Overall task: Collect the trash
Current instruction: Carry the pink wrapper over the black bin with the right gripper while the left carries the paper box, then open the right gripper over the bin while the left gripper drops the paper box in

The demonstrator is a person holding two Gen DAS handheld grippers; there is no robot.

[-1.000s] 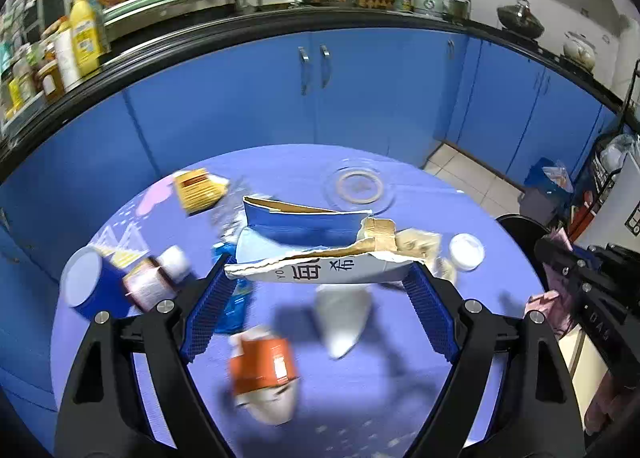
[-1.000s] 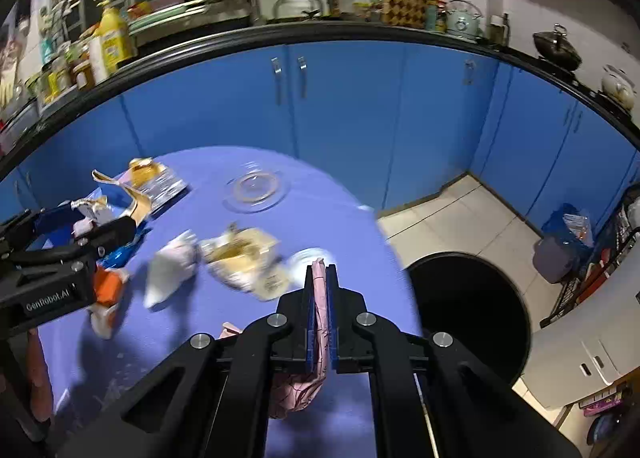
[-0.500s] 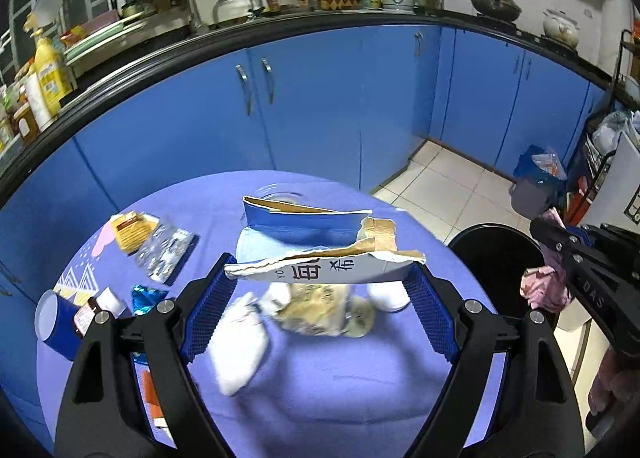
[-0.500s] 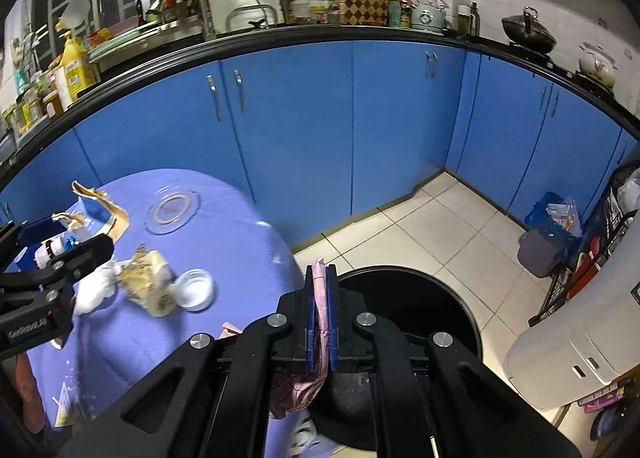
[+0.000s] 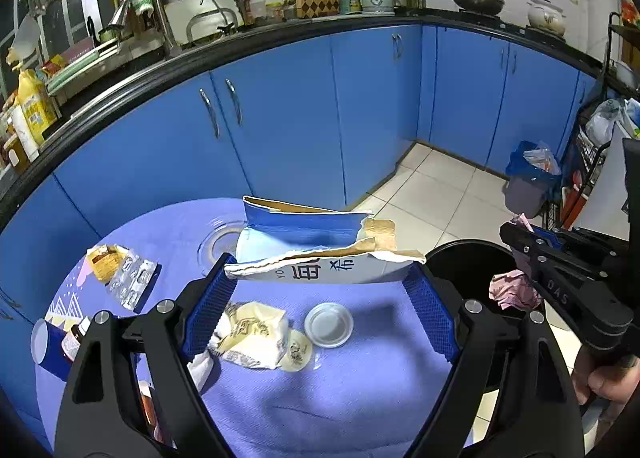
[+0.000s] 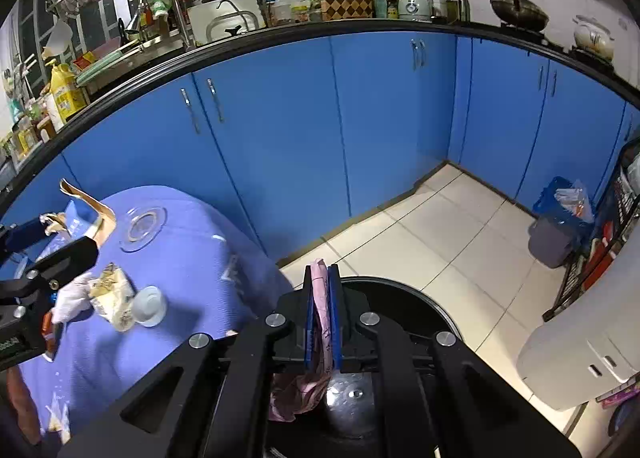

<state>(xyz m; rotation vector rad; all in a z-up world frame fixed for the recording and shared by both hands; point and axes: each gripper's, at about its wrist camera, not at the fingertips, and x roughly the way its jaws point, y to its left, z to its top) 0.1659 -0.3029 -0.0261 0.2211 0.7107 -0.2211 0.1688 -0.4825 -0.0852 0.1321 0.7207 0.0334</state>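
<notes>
My left gripper (image 5: 320,290) is shut on a torn blue and white cardboard box (image 5: 316,246), held above the purple table (image 5: 320,398) near its right edge. My right gripper (image 6: 322,314) is shut on a crumpled pink wrapper (image 6: 320,322) that hangs over the black trash bin (image 6: 420,298). The right gripper (image 5: 524,238) with the pink wrapper (image 5: 512,290) also shows in the left wrist view, above the bin (image 5: 464,258). The left gripper and box (image 6: 80,214) show at the left of the right wrist view.
On the table lie a crumpled paper wrapper (image 5: 252,334), a white lid (image 5: 328,324), a blister pack (image 5: 134,282), a yellow packet (image 5: 104,258), a blue cup (image 5: 44,342) and a glass plate (image 6: 142,228). Blue cabinets (image 6: 360,118) stand behind. A small lined bin (image 6: 556,226) stands on the tiled floor.
Both grippers have moved right, toward the black bin. The right gripper with the pink wrapper now hangs over the bin; the left gripper with the box has come near the table's right edge.
</notes>
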